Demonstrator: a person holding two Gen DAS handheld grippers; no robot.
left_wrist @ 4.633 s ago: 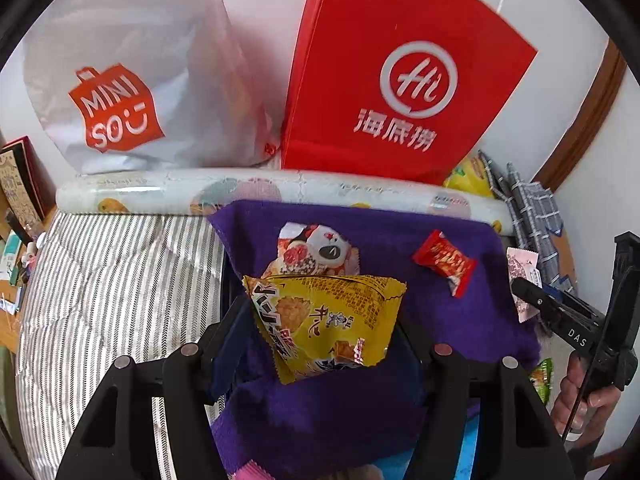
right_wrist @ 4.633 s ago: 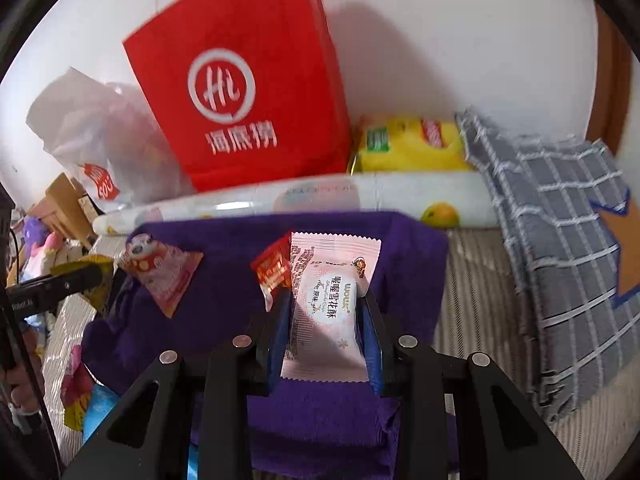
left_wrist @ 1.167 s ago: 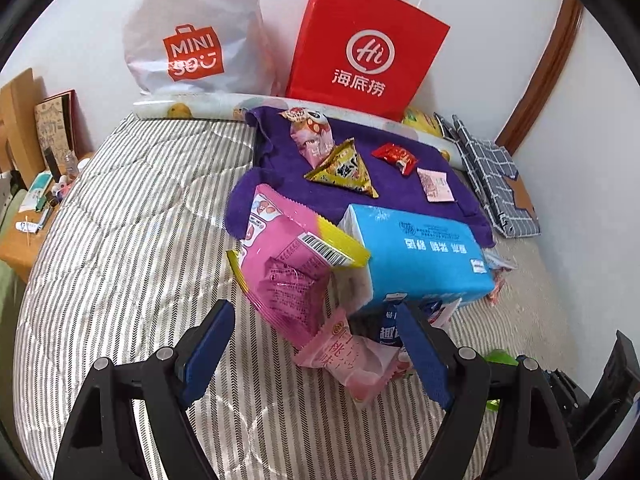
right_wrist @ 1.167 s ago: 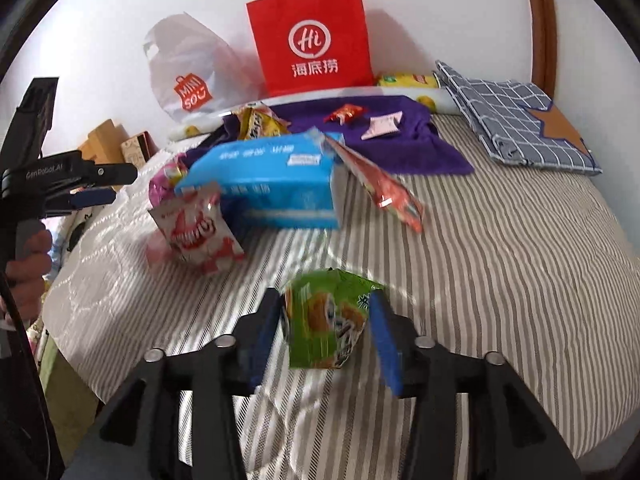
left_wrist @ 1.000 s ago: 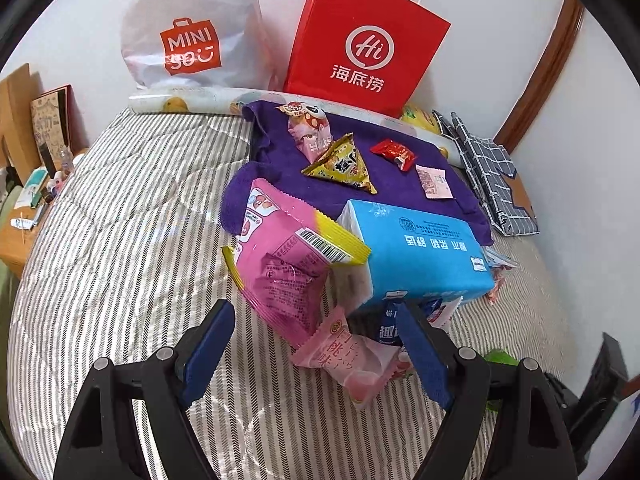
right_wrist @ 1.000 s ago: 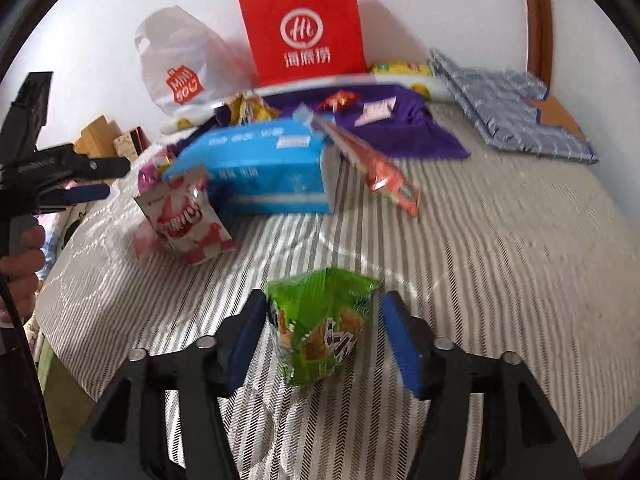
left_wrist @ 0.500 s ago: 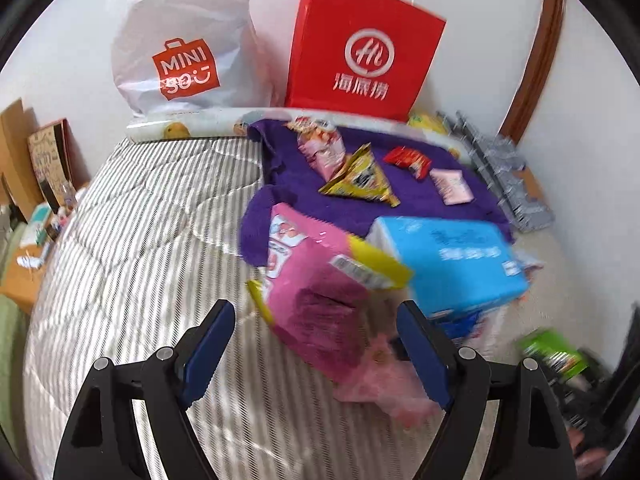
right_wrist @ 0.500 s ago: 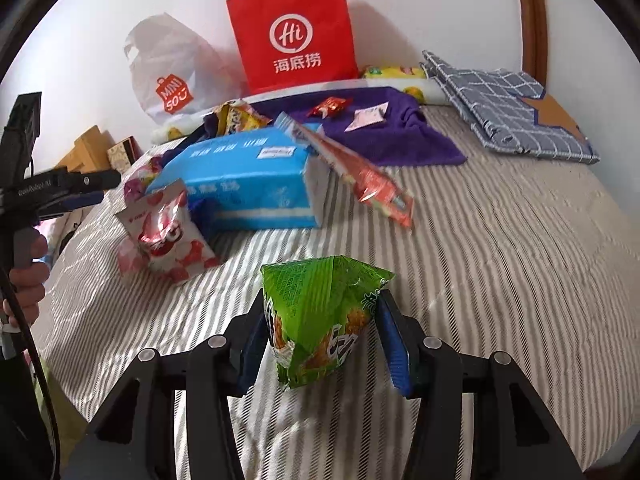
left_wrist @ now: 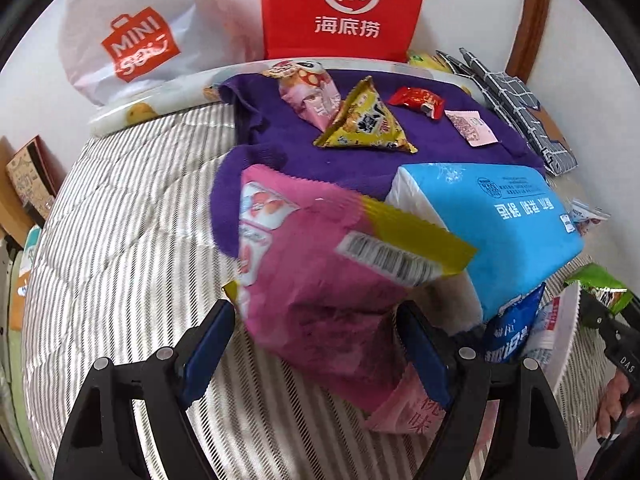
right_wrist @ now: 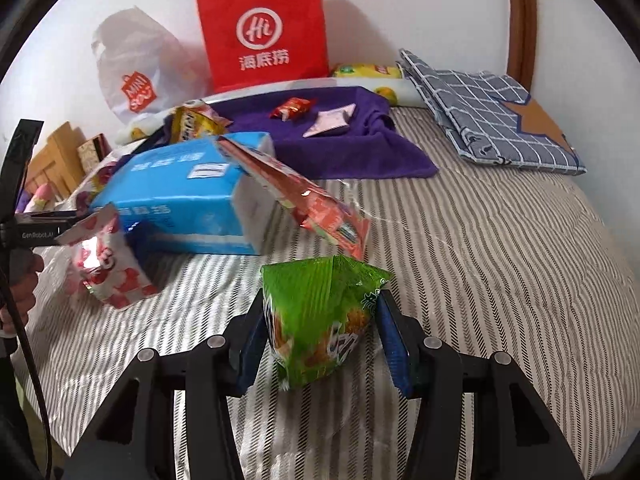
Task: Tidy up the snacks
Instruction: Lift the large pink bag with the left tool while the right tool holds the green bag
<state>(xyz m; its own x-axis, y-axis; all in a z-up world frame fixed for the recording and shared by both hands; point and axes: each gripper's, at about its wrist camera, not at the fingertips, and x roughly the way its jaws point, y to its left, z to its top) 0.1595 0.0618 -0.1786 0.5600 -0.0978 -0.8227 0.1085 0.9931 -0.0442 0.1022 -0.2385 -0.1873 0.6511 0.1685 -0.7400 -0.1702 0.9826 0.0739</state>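
My left gripper (left_wrist: 316, 344) is open, its jaws on either side of a big pink and yellow snack bag (left_wrist: 320, 276) that leans on a blue tissue pack (left_wrist: 504, 220). My right gripper (right_wrist: 322, 332) is shut on a green snack bag (right_wrist: 320, 316), held just above the striped bed (right_wrist: 500, 280). A purple towel (left_wrist: 280, 140) at the back holds a yellow triangular bag (left_wrist: 366, 120), a red candy (left_wrist: 418, 100), a pink packet (left_wrist: 470, 126) and a pink cartoon bag (left_wrist: 310, 92).
A red paper bag (left_wrist: 344, 8) and a white Miniso bag (left_wrist: 132, 36) stand against the wall. A checked blue cloth (right_wrist: 488, 112) lies at the right. A red strip packet (right_wrist: 316, 204) leans off the tissue pack; a pink-white bag (right_wrist: 104, 260) lies left of it.
My left gripper has moved forward until the pink bag sits between its open jaws. My right gripper has closed on the green bag and lifted it slightly.
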